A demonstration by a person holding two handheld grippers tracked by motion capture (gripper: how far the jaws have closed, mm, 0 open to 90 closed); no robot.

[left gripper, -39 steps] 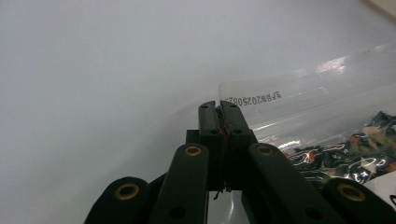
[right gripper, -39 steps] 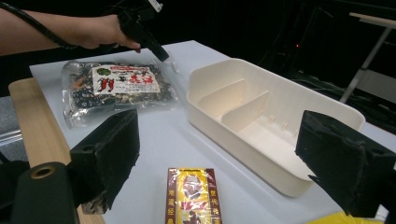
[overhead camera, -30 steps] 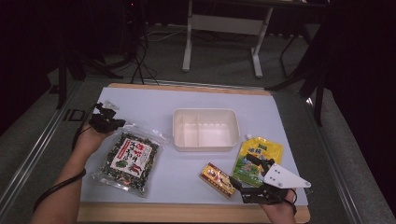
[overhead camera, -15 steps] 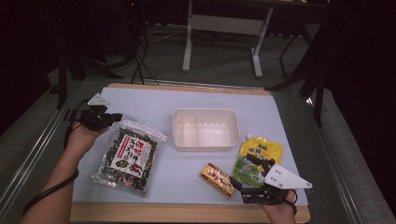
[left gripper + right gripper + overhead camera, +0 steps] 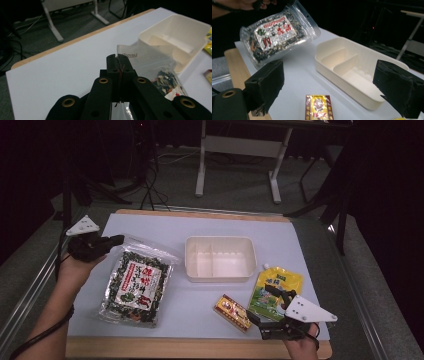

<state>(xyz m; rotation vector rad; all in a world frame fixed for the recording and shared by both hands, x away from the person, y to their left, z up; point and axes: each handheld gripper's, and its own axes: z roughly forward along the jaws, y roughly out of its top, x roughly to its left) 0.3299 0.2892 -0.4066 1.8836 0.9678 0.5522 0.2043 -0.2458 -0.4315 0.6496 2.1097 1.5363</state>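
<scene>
Overhead, the left gripper (image 5: 112, 240) pinches a corner of the clear snack bag (image 5: 136, 286), lifted off the white table (image 5: 165, 227) left of the cream tray (image 5: 220, 258). Along the left gripper's own jaws, they clamp the bag's clear edge (image 5: 130, 56). From the right gripper (image 5: 329, 87), jaws spread wide, the bag (image 5: 277, 33) hangs tilted.

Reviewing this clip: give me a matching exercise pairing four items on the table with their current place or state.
Things:
1. snack bag
2. white tray
3. yellow pouch
4. red-and-gold packet

States:
A. flat on the mat, next to the open right gripper
B. empty, two compartments
C. top edge pinched in the left gripper
D. small, lying between the bag and the pouch

Pairs: 1-C, 2-B, 3-A, 4-D
</scene>
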